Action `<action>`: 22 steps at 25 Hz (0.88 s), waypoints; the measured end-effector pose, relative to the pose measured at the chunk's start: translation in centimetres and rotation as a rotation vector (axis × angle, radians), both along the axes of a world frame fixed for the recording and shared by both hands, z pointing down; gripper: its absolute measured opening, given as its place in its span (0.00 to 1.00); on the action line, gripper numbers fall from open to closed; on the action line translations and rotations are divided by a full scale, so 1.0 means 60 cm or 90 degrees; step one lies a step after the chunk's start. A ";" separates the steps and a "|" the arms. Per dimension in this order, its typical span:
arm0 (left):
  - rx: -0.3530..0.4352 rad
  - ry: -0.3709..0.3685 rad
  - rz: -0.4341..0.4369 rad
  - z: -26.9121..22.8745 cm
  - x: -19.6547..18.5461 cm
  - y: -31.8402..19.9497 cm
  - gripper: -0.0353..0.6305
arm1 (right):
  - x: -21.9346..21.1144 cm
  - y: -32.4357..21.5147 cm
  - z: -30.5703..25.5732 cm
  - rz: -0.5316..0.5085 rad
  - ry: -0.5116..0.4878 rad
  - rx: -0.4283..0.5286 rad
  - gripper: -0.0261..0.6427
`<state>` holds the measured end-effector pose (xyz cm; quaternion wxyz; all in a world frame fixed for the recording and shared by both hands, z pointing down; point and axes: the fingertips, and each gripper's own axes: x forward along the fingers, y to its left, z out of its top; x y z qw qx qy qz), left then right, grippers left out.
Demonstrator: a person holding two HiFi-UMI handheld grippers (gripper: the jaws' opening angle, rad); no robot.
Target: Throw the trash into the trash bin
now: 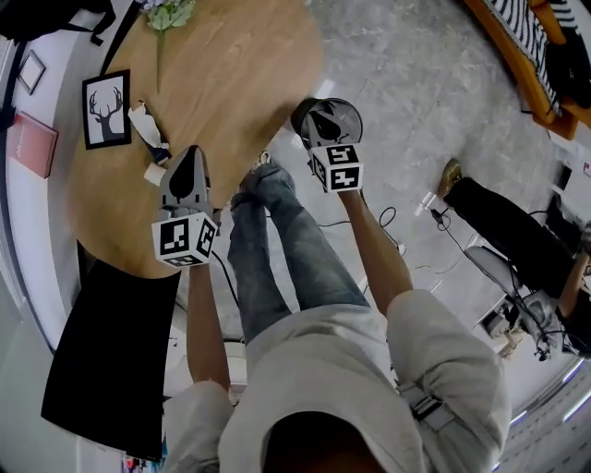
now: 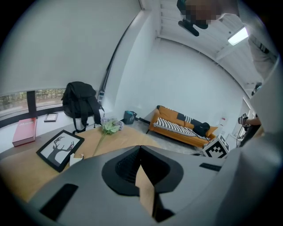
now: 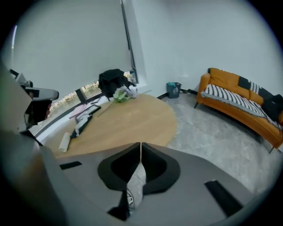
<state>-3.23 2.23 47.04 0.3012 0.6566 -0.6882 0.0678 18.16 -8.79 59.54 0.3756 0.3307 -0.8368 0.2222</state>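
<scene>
Hauling two scraps toward the bin

The left gripper (image 2: 140, 152) is clenched on a brown card scrap (image 2: 146, 190) that sticks out below its tips, and it hovers over the near side of the wooden table (image 1: 231, 74). The right gripper (image 3: 140, 148) is clamped on a white wrapper (image 3: 136, 187), pinched thin, just off the table's edge. Neither piece is binned yet. The small dark bin (image 3: 174, 89) stands on the floor by the far wall, well apart, between the table and the sofa (image 3: 241, 106).

Both scraps look light and are held by little, so I judge the grips should stay tight during the walk. Each should let go only once its tips are right over the bin's mouth, one at a time.

On the table lie a picture frame (image 1: 106, 109), a crumpled packet (image 1: 148, 129) and a small white piece (image 1: 155, 173), which are probably more trash. Flowers (image 1: 169, 13) lie at the far side. The table sits between the person and the bin, so the route likely goes round its right. Cables (image 1: 388, 222) trail on the floor there, and a seated person (image 1: 517, 231) is further right.
</scene>
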 end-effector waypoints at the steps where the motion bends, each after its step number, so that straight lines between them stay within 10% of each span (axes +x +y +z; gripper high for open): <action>1: 0.000 0.000 -0.014 -0.002 -0.010 0.009 0.08 | -0.030 0.004 -0.012 -0.027 -0.012 0.003 0.09; 22: -0.018 -0.010 -0.346 0.004 -0.218 0.308 0.08 | -0.449 0.277 -0.043 -0.467 -0.069 -0.018 0.09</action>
